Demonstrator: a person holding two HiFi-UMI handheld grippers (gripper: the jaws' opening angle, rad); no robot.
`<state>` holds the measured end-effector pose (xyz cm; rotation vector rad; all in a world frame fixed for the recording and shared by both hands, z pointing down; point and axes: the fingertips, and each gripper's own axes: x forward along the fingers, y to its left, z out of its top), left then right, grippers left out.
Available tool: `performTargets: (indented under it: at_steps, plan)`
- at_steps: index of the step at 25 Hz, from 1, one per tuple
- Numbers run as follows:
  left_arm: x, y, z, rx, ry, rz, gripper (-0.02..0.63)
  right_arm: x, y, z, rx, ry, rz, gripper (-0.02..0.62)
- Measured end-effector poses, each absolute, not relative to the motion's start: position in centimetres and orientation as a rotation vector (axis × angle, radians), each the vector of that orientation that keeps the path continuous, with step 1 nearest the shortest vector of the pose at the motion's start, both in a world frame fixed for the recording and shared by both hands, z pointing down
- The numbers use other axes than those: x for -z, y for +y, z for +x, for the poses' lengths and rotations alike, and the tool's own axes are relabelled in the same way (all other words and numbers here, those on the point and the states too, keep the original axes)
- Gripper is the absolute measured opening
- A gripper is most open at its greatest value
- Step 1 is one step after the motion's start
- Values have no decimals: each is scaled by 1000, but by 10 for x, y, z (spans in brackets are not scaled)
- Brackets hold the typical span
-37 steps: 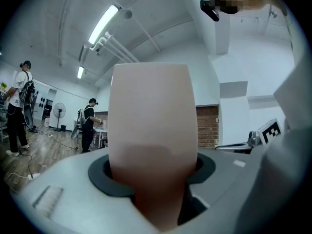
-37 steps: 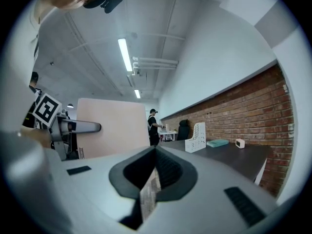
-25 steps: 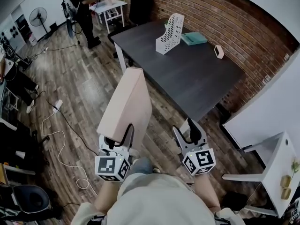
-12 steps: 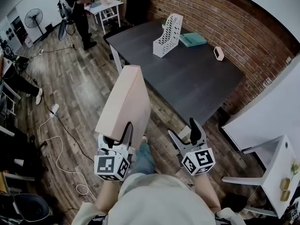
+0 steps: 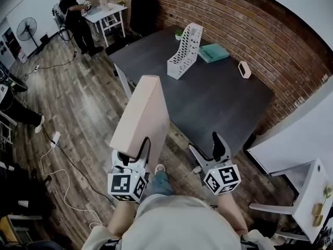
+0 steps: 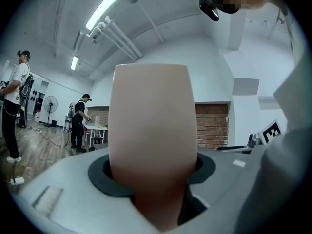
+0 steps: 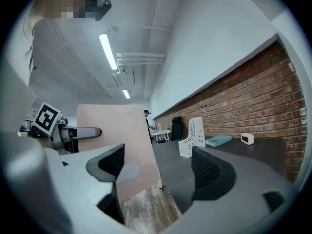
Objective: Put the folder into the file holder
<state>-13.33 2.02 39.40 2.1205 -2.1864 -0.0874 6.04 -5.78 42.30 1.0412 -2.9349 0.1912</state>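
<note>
- since a second ago, the dark table (image 5: 208, 105) and the white file holder (image 5: 185, 51) are sitting lower and nearer in the head view, and the right gripper (image 5: 206, 145) has just been opening its jaws, with nothing between them.
- the left gripper (image 5: 133, 155) is pinching the lower end of the pale folder (image 5: 143, 113), its jaws pressing on both faces; the folder is rising forward out of the jaws and tilting toward the table.
- the right gripper is hanging spread wide just beside the folder, apart from it, over the wooden floor (image 5: 78, 103) at the table's near edge.
- the file holder is standing upright toward the far side of the table, well apart from the folder.
- a teal book (image 5: 213, 52) is lying just beside the file holder, and a small white clock (image 5: 244, 69) is resting near the brick wall (image 5: 250, 27).
- a person (image 5: 73, 14) is standing at a small white table (image 5: 104, 12) across the room, with a fan (image 5: 27, 29) near them.
</note>
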Motion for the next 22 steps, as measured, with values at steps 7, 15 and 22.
performTargets:
  at_steps: [7,15,22]
  plan:
    - [-385,-68,-183,74,-2105,2197,267,-413,-131,4,-166,-2913,1057,407]
    - [-372,-146,-237,121,-2066,2228,267,-409,-198,-47,-152,-2906,1109,407]
    - [-351,-215,-262,168,-1980,2296,267,-418,-238,-71,-185,-2871,1161,407]
